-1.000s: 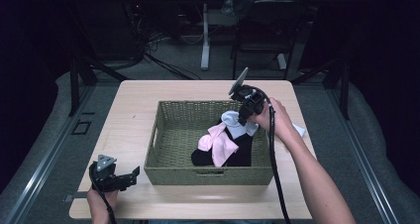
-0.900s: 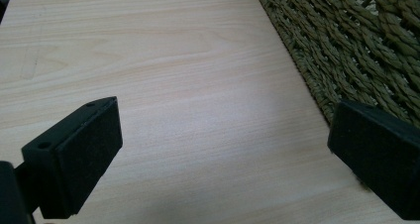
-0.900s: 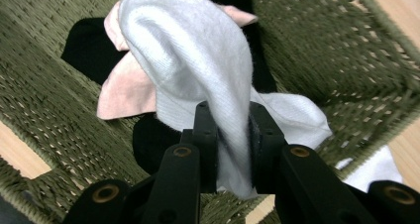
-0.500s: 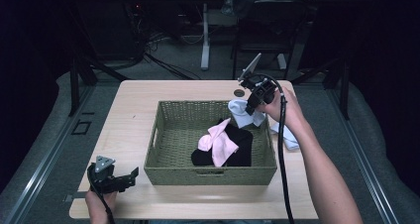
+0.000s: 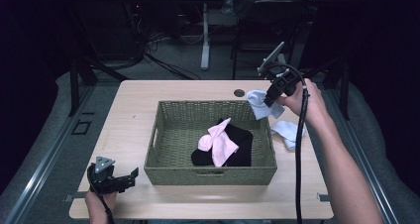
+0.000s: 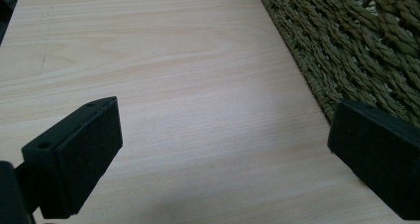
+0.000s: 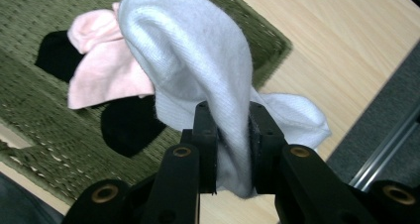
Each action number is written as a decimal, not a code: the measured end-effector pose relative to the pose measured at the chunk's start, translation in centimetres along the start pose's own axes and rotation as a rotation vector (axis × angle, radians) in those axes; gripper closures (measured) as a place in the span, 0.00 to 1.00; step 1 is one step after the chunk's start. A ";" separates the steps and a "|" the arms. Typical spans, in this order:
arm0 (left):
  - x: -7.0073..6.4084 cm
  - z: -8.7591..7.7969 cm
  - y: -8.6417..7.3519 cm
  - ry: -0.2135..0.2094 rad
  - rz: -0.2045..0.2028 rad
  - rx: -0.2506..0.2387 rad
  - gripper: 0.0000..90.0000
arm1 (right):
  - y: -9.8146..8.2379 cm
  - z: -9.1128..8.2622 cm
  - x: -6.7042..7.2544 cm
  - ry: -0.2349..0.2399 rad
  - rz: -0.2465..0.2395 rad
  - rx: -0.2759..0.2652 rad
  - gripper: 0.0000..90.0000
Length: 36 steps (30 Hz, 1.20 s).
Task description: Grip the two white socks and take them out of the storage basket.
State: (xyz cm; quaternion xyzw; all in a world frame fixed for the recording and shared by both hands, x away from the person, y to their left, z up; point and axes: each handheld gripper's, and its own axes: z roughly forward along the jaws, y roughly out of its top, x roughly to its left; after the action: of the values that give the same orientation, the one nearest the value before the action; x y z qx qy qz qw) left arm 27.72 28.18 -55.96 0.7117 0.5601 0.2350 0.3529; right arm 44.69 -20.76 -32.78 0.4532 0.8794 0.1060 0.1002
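Note:
A green wicker basket [image 5: 163,135] sits mid-table and holds pink socks [image 5: 218,140] lying on black socks [image 5: 241,147]. My right gripper [image 5: 271,97] is raised above the basket's far right corner, shut on a white sock [image 5: 257,104] that dangles from its jaws. In the right gripper view that white sock [image 7: 198,65] drapes over the jaws, with the pink socks [image 7: 101,70] and the basket [image 7: 29,16] below. A second white sock [image 5: 288,132] lies on the table right of the basket. My left gripper [image 5: 132,177] rests at the near left, open, with nothing between its pads [image 6: 81,147].
The light wooden table [image 5: 129,110] has a small round hole [image 5: 239,92] at its far edge. The basket's woven wall [image 6: 356,50] stands close to the right of my left gripper. Dark floor, cables and stands lie beyond the table.
My right gripper has risen and moved rightward from over the basket, lifting the white sock clear. The left gripper has stayed put.

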 end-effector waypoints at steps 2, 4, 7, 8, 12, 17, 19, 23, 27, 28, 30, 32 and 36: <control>0.0 0.0 0.0 -0.002 0.003 0.003 0.01 | -0.5 -0.2 -0.6 -0.006 0.012 0.002 0.86; 0.0 0.0 0.0 -0.002 0.005 0.003 0.01 | -1.0 -0.2 -1.3 -0.020 0.028 0.006 0.86; 0.1 0.0 0.0 0.003 -0.004 -0.005 0.01 | -1.8 0.1 -2.4 -0.033 0.059 0.014 0.86; 0.1 0.0 0.0 0.003 -0.004 -0.005 0.01 | -2.2 0.4 -2.9 -0.040 0.075 0.014 0.86; 0.0 0.0 0.0 0.001 0.000 -0.001 0.01 | -3.3 1.3 -4.3 -0.049 0.107 0.038 0.86; 0.0 0.0 0.0 0.003 -0.003 -0.002 0.01 | -4.8 2.5 -5.7 -0.037 0.163 0.033 0.86; 0.1 -0.1 0.1 0.003 -0.001 0.006 0.01 | -5.3 3.2 -6.2 -0.041 0.179 0.037 0.86; 0.0 0.0 0.0 0.004 -0.002 -0.001 0.01 | -6.3 5.0 -6.9 -0.032 0.196 0.061 0.85; 0.0 0.0 0.0 0.004 -0.002 -0.002 0.01 | -7.1 7.0 -7.2 -0.026 0.220 0.075 0.85; 0.0 0.0 0.1 0.004 -0.002 -0.001 0.01 | -7.3 7.9 -7.4 -0.022 0.228 0.086 0.85; 0.0 0.0 0.0 0.003 -0.002 -0.002 0.01 | -7.7 8.9 -7.6 -0.016 0.240 0.094 0.85; 0.0 0.0 0.0 0.003 -0.002 0.000 0.01 | -8.0 10.1 -7.7 -0.013 0.247 0.109 0.84; 0.0 0.0 0.1 0.001 -0.001 -0.002 0.01 | -8.6 12.4 -7.9 0.007 0.264 0.130 0.84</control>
State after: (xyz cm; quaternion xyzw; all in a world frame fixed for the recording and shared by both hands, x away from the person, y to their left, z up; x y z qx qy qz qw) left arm 27.76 28.19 -55.93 0.7110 0.5602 0.2360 0.3535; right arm 45.89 -30.96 -46.37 0.5699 0.8176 0.0624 0.0528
